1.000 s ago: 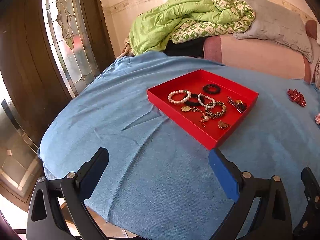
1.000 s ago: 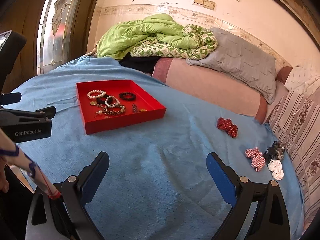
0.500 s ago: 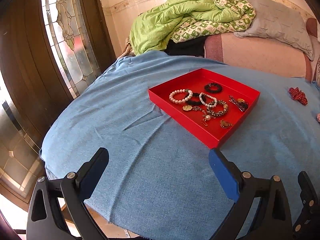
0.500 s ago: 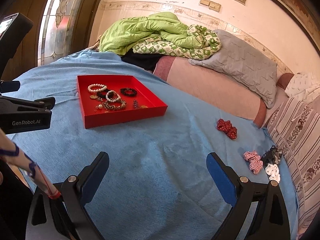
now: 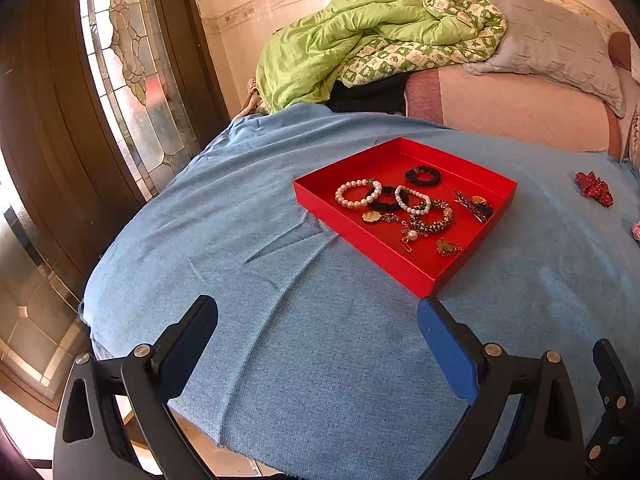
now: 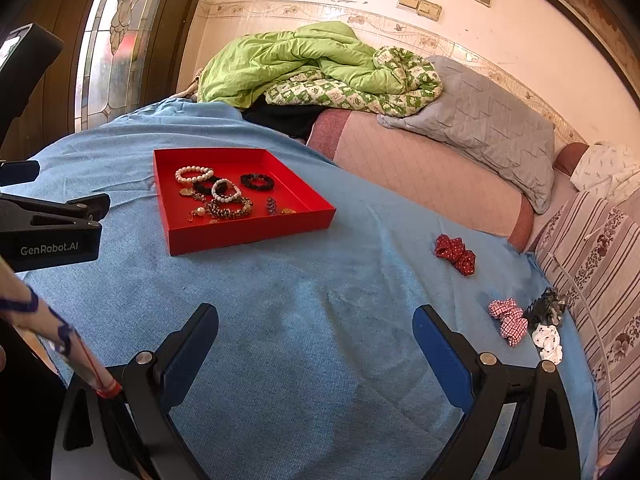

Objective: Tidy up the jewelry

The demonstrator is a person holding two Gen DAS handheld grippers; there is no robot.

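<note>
Red tray point(image 5: 362, 232) holds bracelets point(image 5: 358, 194); left gripper point(image 5: 318, 322) and right gripper point(image 6: 316, 320) fingers spread apart, empty.

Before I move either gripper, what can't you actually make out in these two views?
- Small gold pieces in the red tray: right wrist view, partly hidden by its near wall.
- Dark scrunchie by the striped cushion: right wrist view, too small to identify.
- Checked red scrunchie: left wrist view, cut off by the image edge.
- Overlapping bracelets: tangling unclear.
</note>
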